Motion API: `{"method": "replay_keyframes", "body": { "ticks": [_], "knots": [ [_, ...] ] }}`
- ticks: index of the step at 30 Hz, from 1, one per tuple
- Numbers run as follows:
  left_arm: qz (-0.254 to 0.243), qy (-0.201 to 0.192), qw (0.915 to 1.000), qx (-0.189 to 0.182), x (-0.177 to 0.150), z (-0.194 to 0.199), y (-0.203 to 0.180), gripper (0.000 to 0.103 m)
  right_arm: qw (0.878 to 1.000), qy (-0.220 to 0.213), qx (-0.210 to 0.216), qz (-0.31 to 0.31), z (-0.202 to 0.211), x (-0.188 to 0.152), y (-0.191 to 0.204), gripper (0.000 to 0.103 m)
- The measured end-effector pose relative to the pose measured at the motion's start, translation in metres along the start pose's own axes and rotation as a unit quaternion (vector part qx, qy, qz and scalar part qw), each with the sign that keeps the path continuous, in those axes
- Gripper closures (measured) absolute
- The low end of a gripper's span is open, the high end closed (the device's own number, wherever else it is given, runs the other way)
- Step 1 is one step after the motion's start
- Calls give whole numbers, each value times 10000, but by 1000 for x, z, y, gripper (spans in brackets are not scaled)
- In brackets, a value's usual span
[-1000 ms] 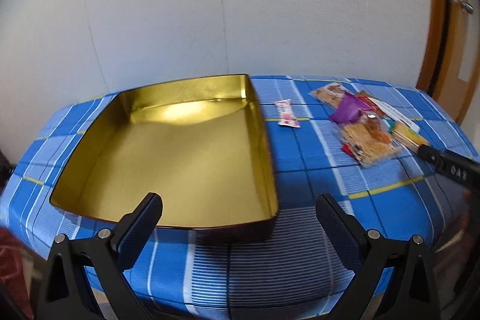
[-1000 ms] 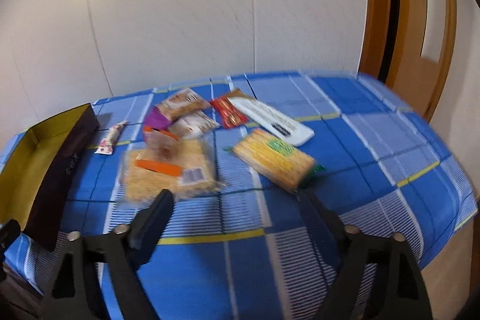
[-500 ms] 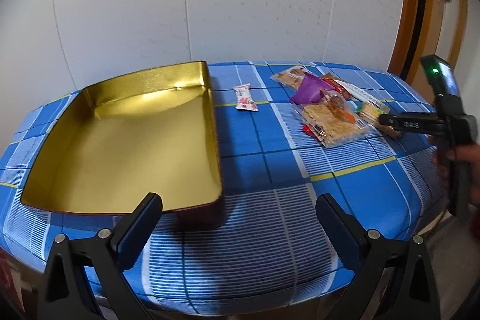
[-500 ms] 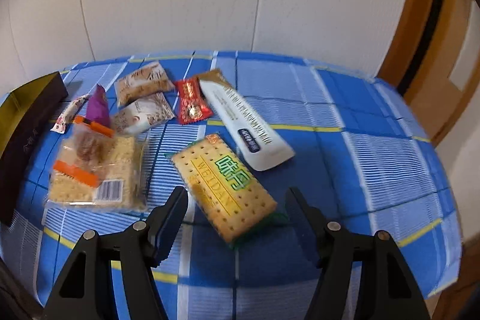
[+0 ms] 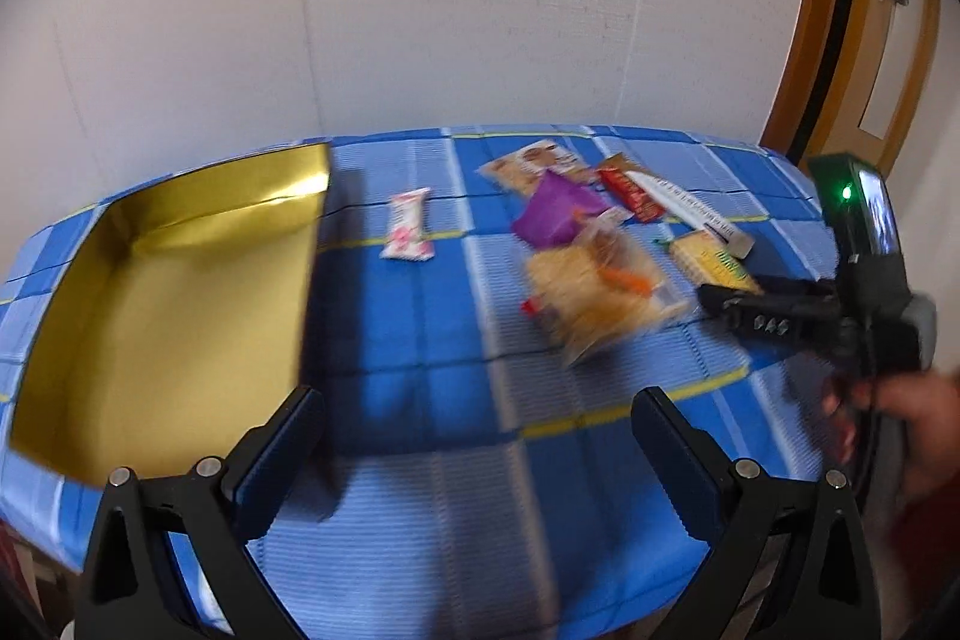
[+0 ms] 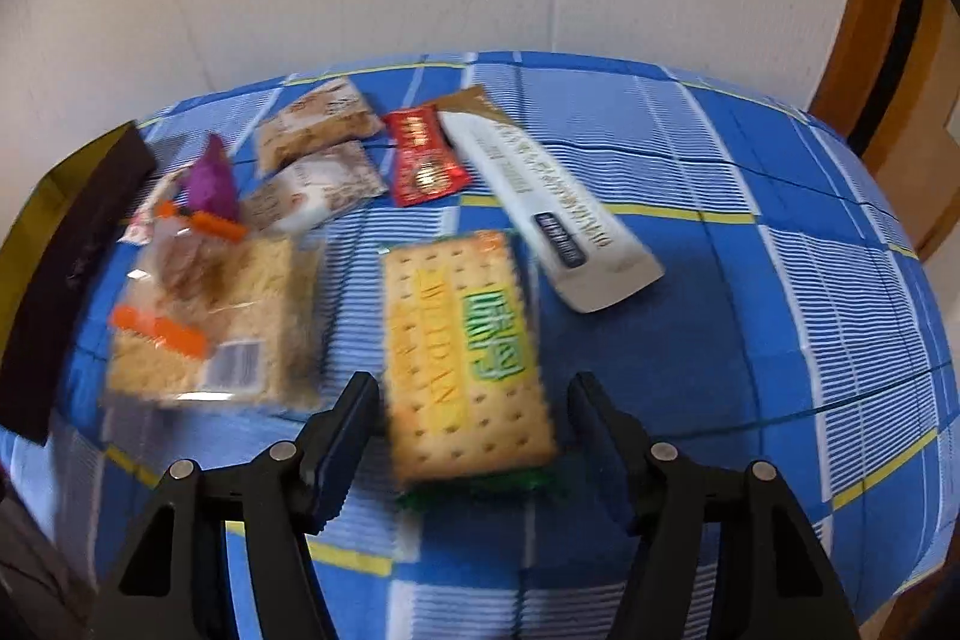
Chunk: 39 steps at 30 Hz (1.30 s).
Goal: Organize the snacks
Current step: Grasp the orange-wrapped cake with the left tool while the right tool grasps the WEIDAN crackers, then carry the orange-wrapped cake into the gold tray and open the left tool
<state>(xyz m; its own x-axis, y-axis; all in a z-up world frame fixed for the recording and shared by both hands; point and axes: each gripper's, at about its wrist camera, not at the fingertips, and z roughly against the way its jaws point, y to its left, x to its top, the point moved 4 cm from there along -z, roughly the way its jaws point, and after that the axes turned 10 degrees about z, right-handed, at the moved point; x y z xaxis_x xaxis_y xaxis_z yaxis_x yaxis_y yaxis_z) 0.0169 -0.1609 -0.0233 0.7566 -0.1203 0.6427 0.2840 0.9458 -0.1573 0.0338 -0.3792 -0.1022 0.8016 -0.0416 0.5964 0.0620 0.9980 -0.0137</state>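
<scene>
The left wrist view takes in the whole gold tray (image 5: 150, 292), empty, lying on the blue checked cloth (image 5: 420, 340) at the left of the tabletop. The snacks lie apart from it to the right: a small pink-and-white packet (image 5: 409, 233) nearest the tray, then a purple pouch (image 5: 555, 220) and a clear bag of crackers (image 5: 600, 304). This view also shows the right gripper (image 5: 720, 301) from the side, reaching in over the biscuit pack (image 5: 714, 265), with a hand (image 5: 912, 418) behind it. A wooden door (image 5: 864, 58) stands at the far right.

The right wrist view shows only the tray's dark outer wall (image 6: 66, 274) at its left edge, but gives the snacks close up: the yellow biscuit pack (image 6: 462, 352) with green lettering in the middle, the cracker bag (image 6: 210, 316) to its left, a long white pack (image 6: 552, 208) to its right, and a red sachet (image 6: 423, 157) and two brown-and-white packets (image 6: 318, 124) beyond.

The left gripper (image 5: 480, 436) has its fingers (image 5: 282, 454) wide apart over bare cloth, holding and touching nothing. The right gripper (image 6: 474, 418) has its fingers (image 6: 342, 442) half spread and closing, one on each side of the near end of the biscuit pack. The left finger sits just beside the pack's edge; with the blur, contact cannot be told, and a gap shows on the right side.
</scene>
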Motion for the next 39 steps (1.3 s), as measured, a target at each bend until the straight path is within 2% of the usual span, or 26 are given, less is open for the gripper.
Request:
{"method": "replay_keyframes", "body": {
  "ticks": [1, 9, 14, 18, 21, 23, 25, 27, 29, 31, 33, 39],
  "knots": [
    [-6, 81, 10000, 5, 7, -6, -7, 0, 10000, -25, -35, -77, 0, 2, -3, 50],
    [171, 636, 9976, -234, 39, -41, -52, 0, 9994, 81, -126, -325, 6, -6, -10, 53],
    [22, 940, 9955, 87, 50, -68, -71, 0, 9979, 48, 100, -635, 8, -11, -23, 53],
    [-259, 820, 9956, 374, 57, -77, -82, 0, 9970, 34, 206, -748, 8, -11, -26, 52],
    [-296, 818, 9955, 368, 58, -82, -84, 3, 9974, 62, 179, -702, 9, -10, -25, 52],
    [-304, 861, 9949, 428, 58, -88, -83, 11, 9973, 46, 179, -715, 9, -10, -25, 52],
    [-295, 959, 9939, 447, 55, -95, -81, 23, 9972, 54, 184, -718, 9, -10, -25, 52],
    [-319, 1081, 9925, 477, 51, -102, -80, 41, 9972, 35, 189, -718, 9, -10, -26, 52],
    [-346, 973, 9932, 532, 51, -104, -79, 44, 9974, 44, 184, -691, 9, -11, -25, 52],
    [-462, 829, 9938, 583, 53, -105, -78, 58, 9971, 26, 191, -739, 8, -11, -26, 52],
    [-669, 716, 9935, 581, 53, -105, -80, 63, 9968, 38, 174, -776, 8, -11, -26, 52],
    [-1468, 295, 9864, 672, 46, -101, -92, 67, 9967, 24, 71, -807, 7, -13, -24, 52]
  ]
}}
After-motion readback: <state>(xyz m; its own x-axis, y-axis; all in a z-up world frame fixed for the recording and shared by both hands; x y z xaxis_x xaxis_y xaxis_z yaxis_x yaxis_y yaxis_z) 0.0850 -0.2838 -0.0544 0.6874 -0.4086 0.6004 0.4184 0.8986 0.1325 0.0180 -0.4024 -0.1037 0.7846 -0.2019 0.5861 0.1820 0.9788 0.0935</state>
